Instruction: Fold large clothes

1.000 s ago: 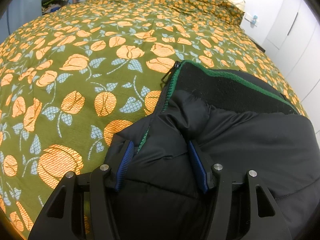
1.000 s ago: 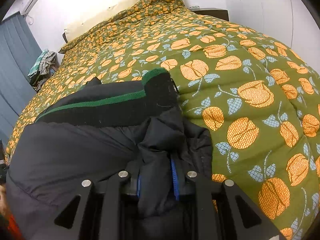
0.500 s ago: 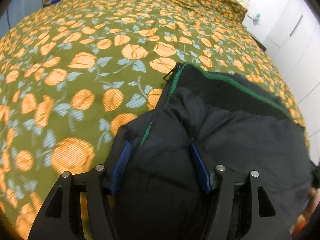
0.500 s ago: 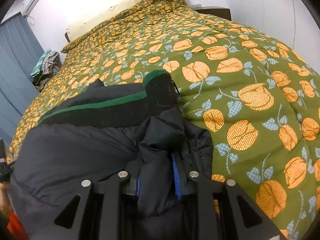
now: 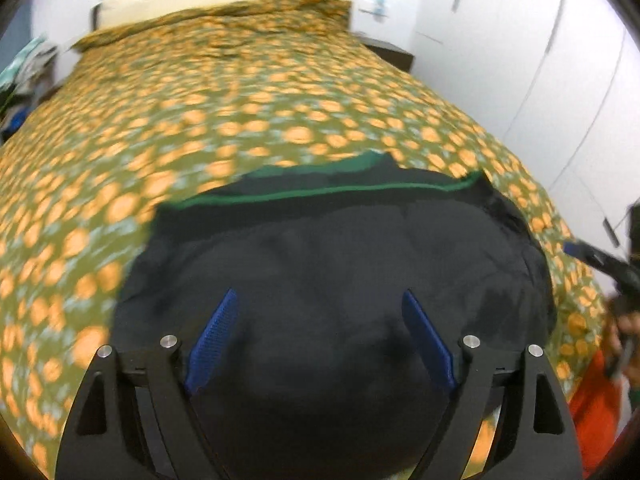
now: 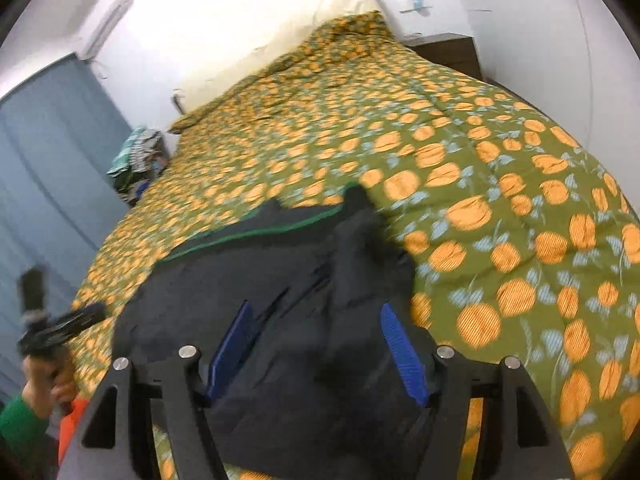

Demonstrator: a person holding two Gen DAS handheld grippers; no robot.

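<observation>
A black padded jacket point(image 5: 340, 248) with a green trim line lies folded on the flowered bed cover point(image 5: 200, 100). My left gripper point(image 5: 318, 294) hovers over its near edge. Its jaws are opening, the blue pads stand wide apart and press on nothing. In the right wrist view the same jacket point(image 6: 240, 280) has a bunched fold at its right side. My right gripper point(image 6: 316, 306) hangs above that fold, jaws opening, pads clear of the cloth. One of the right gripper's fingers point(image 5: 588, 254) shows at the far right of the left wrist view.
The green and orange bed cover point(image 6: 480, 160) stretches away to the pillows. A pile of clothes point(image 6: 138, 160) sits by the blue curtain point(image 6: 48, 152). A dark nightstand point(image 6: 448, 52) and white wardrobe doors point(image 5: 540, 60) line the right. A person's hand point(image 6: 44, 376) holds the left tool.
Both grippers let go of the jacket: the right one was shut on a fold, the left one held a thick part. Both have widened, risen and drawn back; the jacket rests on the bed.
</observation>
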